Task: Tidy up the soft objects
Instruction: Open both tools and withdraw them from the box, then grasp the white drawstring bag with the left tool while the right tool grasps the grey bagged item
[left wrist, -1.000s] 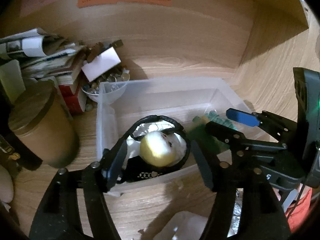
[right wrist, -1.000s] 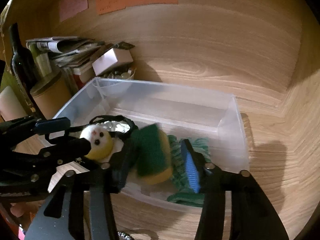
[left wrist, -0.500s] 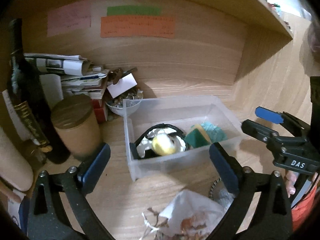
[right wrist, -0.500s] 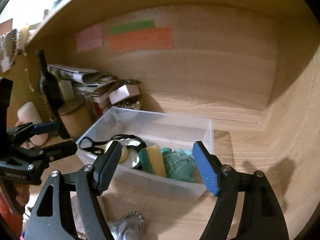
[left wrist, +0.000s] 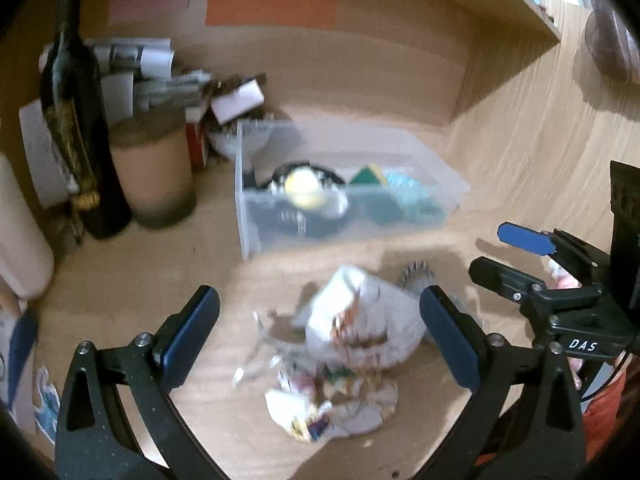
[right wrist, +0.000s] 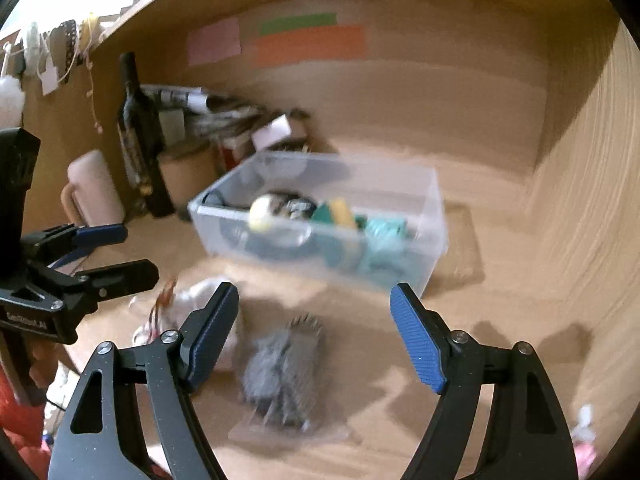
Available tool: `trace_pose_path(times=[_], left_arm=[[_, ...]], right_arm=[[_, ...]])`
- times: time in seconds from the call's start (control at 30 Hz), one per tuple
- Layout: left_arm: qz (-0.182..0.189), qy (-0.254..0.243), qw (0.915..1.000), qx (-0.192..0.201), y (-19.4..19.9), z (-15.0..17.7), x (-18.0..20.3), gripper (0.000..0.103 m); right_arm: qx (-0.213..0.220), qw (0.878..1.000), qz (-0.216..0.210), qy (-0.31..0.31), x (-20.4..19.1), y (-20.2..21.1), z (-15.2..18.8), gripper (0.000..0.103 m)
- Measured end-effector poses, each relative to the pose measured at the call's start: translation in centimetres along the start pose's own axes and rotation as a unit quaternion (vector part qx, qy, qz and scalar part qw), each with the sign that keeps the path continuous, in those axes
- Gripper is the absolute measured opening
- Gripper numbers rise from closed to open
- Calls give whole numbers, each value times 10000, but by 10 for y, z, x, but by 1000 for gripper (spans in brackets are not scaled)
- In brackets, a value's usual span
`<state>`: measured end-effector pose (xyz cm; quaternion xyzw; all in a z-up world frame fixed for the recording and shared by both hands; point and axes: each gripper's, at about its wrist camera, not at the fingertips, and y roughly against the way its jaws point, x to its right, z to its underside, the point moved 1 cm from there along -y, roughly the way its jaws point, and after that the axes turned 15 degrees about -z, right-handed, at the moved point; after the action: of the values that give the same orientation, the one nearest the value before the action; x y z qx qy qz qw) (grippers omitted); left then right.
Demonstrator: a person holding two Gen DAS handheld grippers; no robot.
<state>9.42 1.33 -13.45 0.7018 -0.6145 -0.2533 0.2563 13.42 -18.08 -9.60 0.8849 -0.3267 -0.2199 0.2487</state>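
Sponge (right wrist: pixel 334 214) in bin (right wrist: pixel 434 216); both grippers (left wrist: pixel 320 336) (right wrist: pixel 314 334) hover above desk, fingers spread, empty.

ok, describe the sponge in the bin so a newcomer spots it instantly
Find the clear plastic bin on the wooden desk. Inside, the sponge stands mid-bin between a round pale-yellow plush and a teal knitted cloth. It alone is a two-tone slab: dark green face, yellow back.

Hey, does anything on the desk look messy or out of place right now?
Yes. A crumpled white bag and a grey bristly item in clear wrap lie loose on the desk in front of the clear bin, outside it. Motion blur hides finer detail.
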Motion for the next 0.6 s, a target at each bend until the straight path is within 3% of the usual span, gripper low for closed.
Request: trace_pose_path(times=[0.37,0.5,0.6], left_arm=[[67,-128,9978,-650,-26,41,16,102],[-24,-258,9978,-612,-35,41,24,102],[-44,-258,9983,-526,-39,37,28,102]], right_arm=[[-627,9975,-163,-277,-2,-24,46,76],[-721,9968,-176,-285,-1,-27,51,66],[-755,9965,-218,-283,-1,-28,53,51]])
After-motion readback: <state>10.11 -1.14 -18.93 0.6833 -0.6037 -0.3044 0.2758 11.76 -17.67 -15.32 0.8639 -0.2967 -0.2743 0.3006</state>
